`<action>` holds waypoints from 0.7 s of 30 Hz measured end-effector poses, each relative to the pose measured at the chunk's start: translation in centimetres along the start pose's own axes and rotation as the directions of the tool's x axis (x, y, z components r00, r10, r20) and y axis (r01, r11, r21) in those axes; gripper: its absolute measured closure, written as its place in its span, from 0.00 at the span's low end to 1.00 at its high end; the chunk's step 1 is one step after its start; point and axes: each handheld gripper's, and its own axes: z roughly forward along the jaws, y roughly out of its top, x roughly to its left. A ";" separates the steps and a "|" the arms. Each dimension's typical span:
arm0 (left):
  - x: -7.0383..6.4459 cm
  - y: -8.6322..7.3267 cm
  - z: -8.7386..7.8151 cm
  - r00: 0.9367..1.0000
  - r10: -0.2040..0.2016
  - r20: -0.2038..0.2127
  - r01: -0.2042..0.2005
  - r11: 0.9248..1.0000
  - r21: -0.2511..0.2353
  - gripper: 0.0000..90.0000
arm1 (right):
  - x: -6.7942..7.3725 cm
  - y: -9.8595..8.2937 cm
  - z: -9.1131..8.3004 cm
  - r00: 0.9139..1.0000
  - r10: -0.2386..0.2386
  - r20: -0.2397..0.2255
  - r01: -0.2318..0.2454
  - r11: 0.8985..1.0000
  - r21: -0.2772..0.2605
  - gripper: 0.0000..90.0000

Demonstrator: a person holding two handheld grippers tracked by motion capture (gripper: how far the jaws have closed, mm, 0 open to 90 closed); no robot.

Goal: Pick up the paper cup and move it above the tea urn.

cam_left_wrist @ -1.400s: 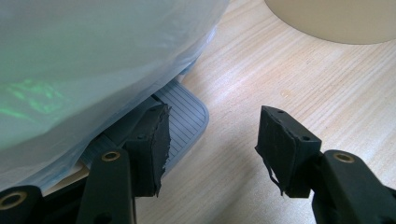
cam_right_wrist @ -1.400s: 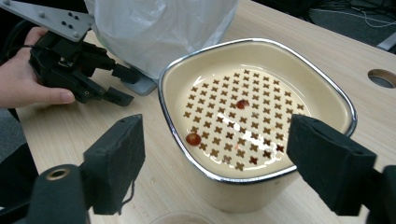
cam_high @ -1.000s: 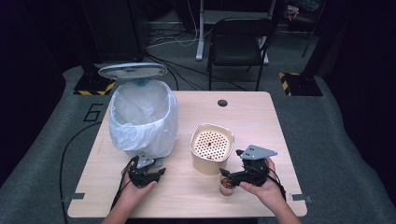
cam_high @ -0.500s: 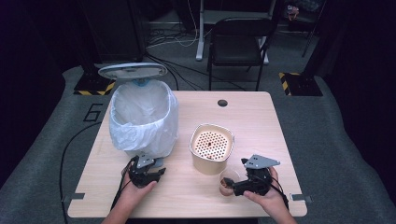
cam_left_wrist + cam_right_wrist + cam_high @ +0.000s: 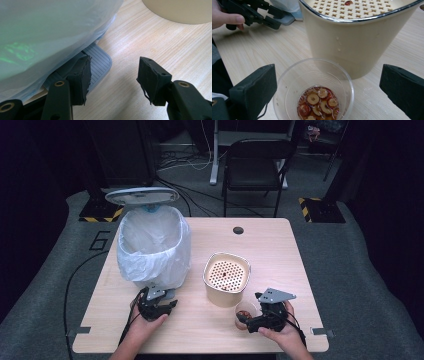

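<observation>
Pale wood table point(image 5: 280, 250), grey carpet point(image 5: 360, 270), black chair point(image 5: 255, 165)

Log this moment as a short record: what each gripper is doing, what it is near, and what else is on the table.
right gripper: open, jaws either side of the clear cup, not touching it
clear cup: upright, sliced red fruit in liquid at the bottom
left gripper: open, by the bin's pedal
bin: white liner, lid up
cream pot: perforated insert, just behind the cup
table: light wood

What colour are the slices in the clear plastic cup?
Reddish-brown rims, pale centres, in the cup; the right gripper view shows it best.
</observation>
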 end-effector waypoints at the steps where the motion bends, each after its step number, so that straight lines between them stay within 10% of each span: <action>1: 0.0 0.0 0.0 1.000 0.004 0.003 -0.004 1.000 0.006 0.49 | 0.1 0.0 0.0 1.000 -0.003 -0.005 0.003 1.000 -0.003 0.01; 21: 0.1 0.0 0.0 1.000 0.004 0.009 -0.004 1.000 0.006 0.49 | 0.6 -2.4 2.4 0.999 -0.030 -0.044 0.033 0.997 0.070 0.15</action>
